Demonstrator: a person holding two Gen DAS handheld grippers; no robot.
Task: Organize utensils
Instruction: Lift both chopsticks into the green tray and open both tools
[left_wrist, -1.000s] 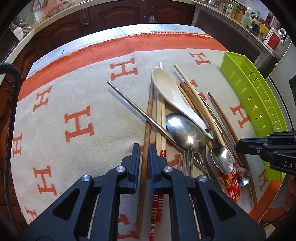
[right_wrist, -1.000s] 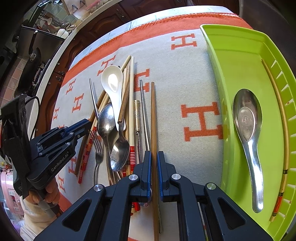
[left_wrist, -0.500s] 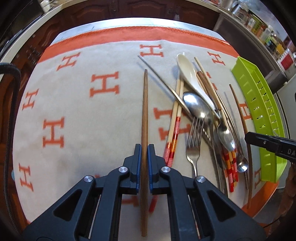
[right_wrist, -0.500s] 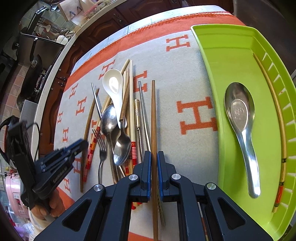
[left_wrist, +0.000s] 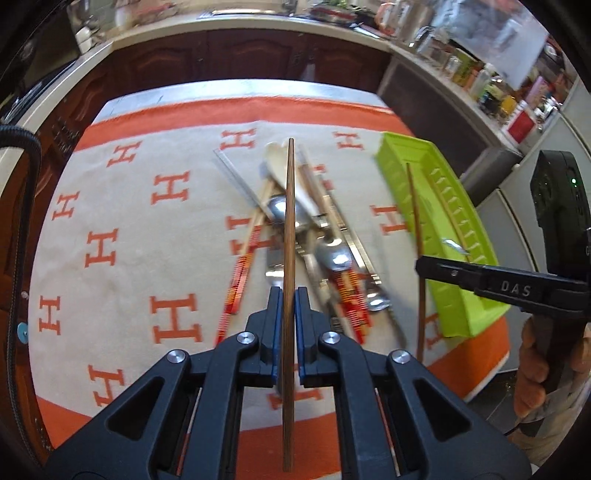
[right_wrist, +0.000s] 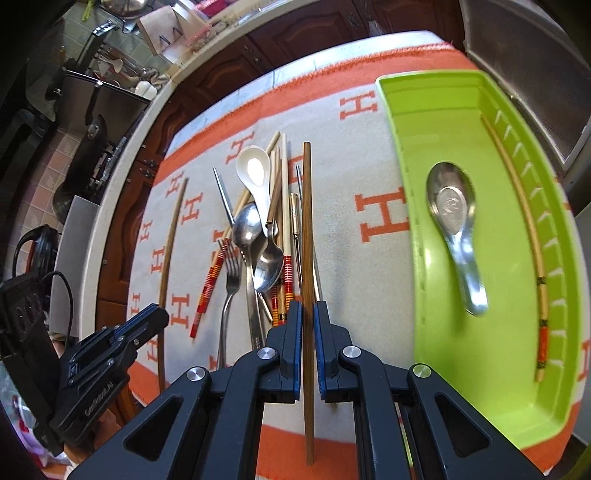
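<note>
My left gripper (left_wrist: 284, 299) is shut on a brown wooden chopstick (left_wrist: 289, 229), held above the table over the utensil pile (left_wrist: 314, 240). My right gripper (right_wrist: 307, 314) is shut on a second brown wooden chopstick (right_wrist: 307, 229), lifted just right of the pile (right_wrist: 258, 236), which holds a white spoon (right_wrist: 255, 173), metal spoons, a fork (right_wrist: 227, 280) and red-striped chopsticks. The green tray (right_wrist: 413, 110) at the right holds a metal spoon (right_wrist: 456, 221) and a pale chopstick (right_wrist: 532, 243). The left gripper also shows in the right wrist view (right_wrist: 147, 321), and the right gripper in the left wrist view (left_wrist: 424, 264).
An orange and beige cloth with H marks (left_wrist: 122, 229) covers the table. Dark wooden cabinets (left_wrist: 258, 51) and a cluttered counter (left_wrist: 480, 74) stand behind. A refrigerator (left_wrist: 517, 240) stands to the right of the tray.
Both grippers have risen with their chopsticks, and the table looks farther away. The left gripper has swung right, over the pile. The right one has drawn back a little.
</note>
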